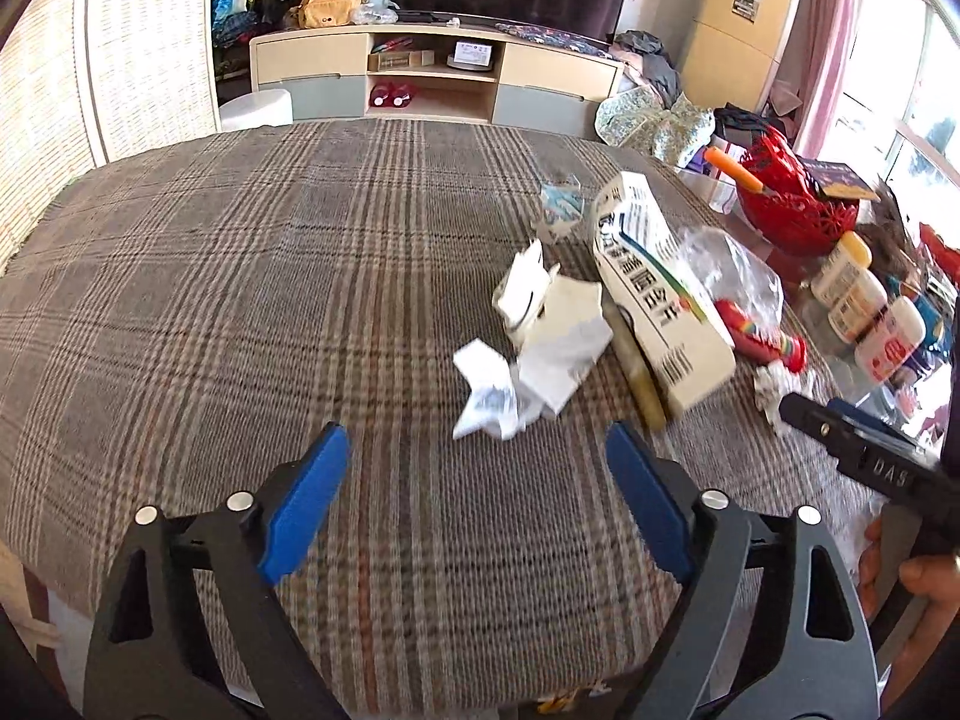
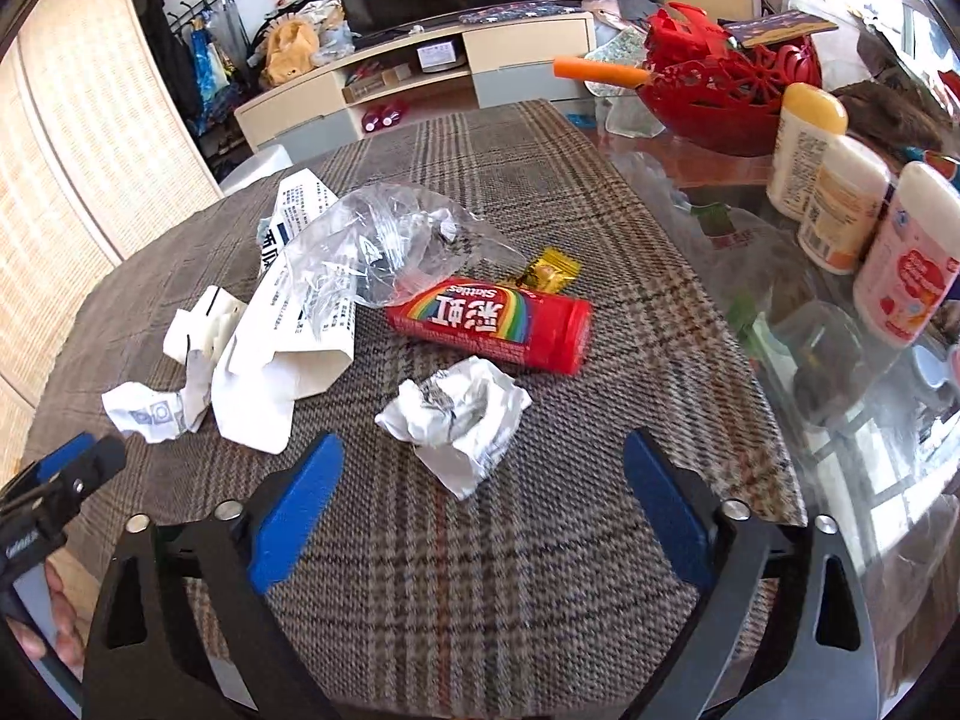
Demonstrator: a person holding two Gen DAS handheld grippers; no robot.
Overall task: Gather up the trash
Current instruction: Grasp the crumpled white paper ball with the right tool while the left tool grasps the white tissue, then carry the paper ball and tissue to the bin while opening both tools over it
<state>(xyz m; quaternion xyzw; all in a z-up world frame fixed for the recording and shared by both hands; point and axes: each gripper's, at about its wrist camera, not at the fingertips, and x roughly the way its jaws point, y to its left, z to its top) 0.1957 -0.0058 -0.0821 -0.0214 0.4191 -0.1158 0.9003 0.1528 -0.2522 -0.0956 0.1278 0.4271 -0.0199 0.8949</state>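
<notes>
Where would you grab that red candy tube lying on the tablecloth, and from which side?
Across its round body near the middle, coming down from above. The red candy tube lies on its side on the tablecloth, so its long curved flanks are free for two fingers. A clear plastic bag overlaps its far end, so stay toward the cap end. The right hand-held gripper is open and nearest.

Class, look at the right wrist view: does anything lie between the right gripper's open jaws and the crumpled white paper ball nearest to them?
Nothing visible does. The right gripper is open and empty, and only bare plaid tablecloth lies between it and the crumpled paper ball. The red candy tube lies beyond the ball, not in the way.
</notes>
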